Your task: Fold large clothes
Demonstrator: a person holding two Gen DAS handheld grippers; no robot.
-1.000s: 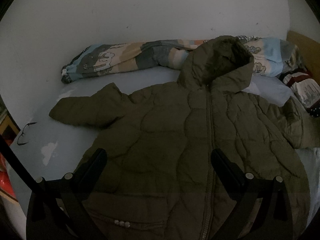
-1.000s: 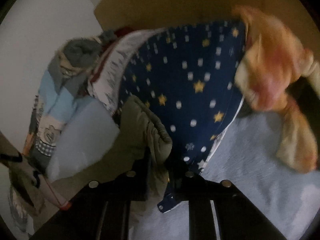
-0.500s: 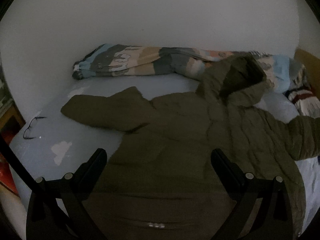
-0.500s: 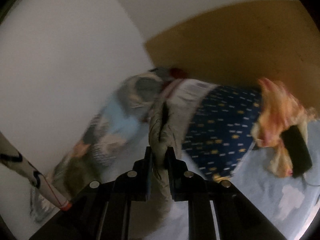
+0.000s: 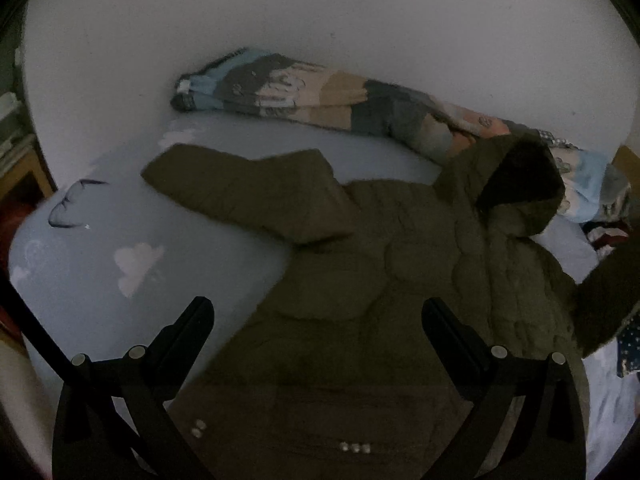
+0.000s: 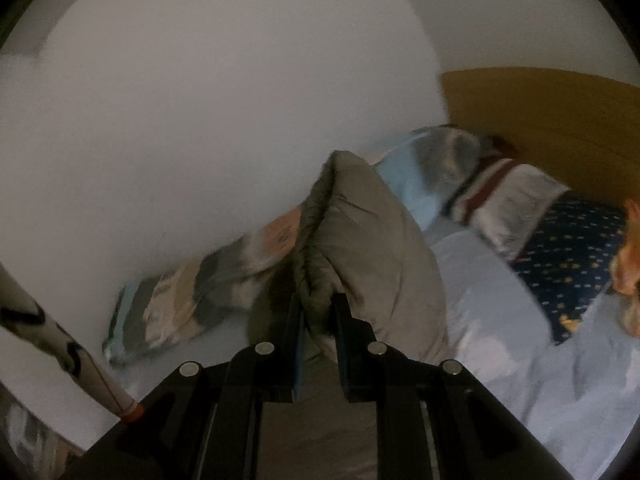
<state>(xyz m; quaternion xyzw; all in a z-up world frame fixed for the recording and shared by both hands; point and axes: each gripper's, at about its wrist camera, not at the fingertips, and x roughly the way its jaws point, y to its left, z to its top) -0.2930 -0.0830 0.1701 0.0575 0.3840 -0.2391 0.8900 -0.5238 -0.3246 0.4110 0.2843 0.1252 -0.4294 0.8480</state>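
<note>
- Spread front-up on the bed, the olive hooded jacket lies with its long axis running from the hem at the lower edge of the left wrist view to the hood at the upper right.
- Its hood points toward the patterned rolled blanket that lies along the white wall.
- One sleeve stretches out flat to the left, across the body's axis, with its cuff end near a pair of glasses on the sheet.
- The other sleeve is lifted off the bed at the right edge of that view.
- The left hand-held gripper hovers over the jacket's lower half with its jaws wide apart and nothing between them.
- The right hand-held gripper is clenched on the gathered cuff of the raised sleeve, which stands up out of the jaws.
- Beyond it lie a star-patterned navy pillow and an orange cloth, before a yellow headboard.
</note>
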